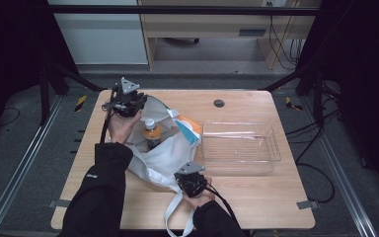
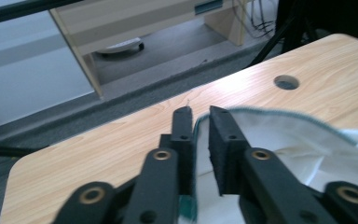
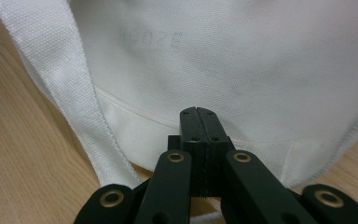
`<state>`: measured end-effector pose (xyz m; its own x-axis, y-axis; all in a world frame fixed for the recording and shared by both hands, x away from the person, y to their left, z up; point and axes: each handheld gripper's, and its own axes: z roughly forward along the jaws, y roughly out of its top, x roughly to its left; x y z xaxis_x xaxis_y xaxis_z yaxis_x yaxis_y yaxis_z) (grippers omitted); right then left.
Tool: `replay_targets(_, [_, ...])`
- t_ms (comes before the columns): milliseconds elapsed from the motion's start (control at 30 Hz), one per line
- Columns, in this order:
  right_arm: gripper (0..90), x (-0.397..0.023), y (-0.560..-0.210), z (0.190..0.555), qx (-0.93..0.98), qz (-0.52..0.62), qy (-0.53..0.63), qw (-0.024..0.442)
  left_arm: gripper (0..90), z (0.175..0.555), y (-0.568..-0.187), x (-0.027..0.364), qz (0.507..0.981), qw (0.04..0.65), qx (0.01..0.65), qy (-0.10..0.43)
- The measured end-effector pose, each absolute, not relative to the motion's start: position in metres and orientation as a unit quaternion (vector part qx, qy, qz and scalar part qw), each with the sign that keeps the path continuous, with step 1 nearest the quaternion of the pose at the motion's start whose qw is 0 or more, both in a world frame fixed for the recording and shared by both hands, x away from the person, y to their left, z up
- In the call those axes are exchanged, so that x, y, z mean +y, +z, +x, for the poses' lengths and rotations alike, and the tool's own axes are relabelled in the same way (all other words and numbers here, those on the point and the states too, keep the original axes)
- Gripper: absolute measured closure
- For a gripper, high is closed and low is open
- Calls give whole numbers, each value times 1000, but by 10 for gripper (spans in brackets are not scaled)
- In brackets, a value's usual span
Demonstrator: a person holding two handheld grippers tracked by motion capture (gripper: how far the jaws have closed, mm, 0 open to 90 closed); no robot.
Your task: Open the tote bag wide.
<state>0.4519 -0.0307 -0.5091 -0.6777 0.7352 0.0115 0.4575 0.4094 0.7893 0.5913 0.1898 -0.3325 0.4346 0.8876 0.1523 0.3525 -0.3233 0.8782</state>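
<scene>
- Grey flooring and a pale cabinet are seen beyond the wooden counter.
- The teal-trimmed rim of a white tote bag is pinched by the left hand-held gripper, its jaws slightly parted around the cloth.
- The right hand-held gripper is fully closed, empty, before the bag's near end.
- An orange-capped bottle is seen inside the bag, between both grippers; a clear tray lies beside.

Bottle in bag, mid-table; tray just right of bag.
</scene>
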Motion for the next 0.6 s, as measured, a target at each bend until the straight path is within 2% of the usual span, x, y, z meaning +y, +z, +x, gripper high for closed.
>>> replay_targets(67, [900,-31,-509,452,822,363,404,172,758,588,-331,190,743,406,414,335])
replay_targets(133, [900,-31,-509,452,822,363,404,172,686,582,-326,194,742,412,406,339])
replay_targets(267, [900,-31,-509,452,821,363,405,172,630,566,-314,207,741,419,393,346])
replay_targets(600, [900,-30,-509,452,821,364,405,171,585,547,-326,227,745,419,397,336])
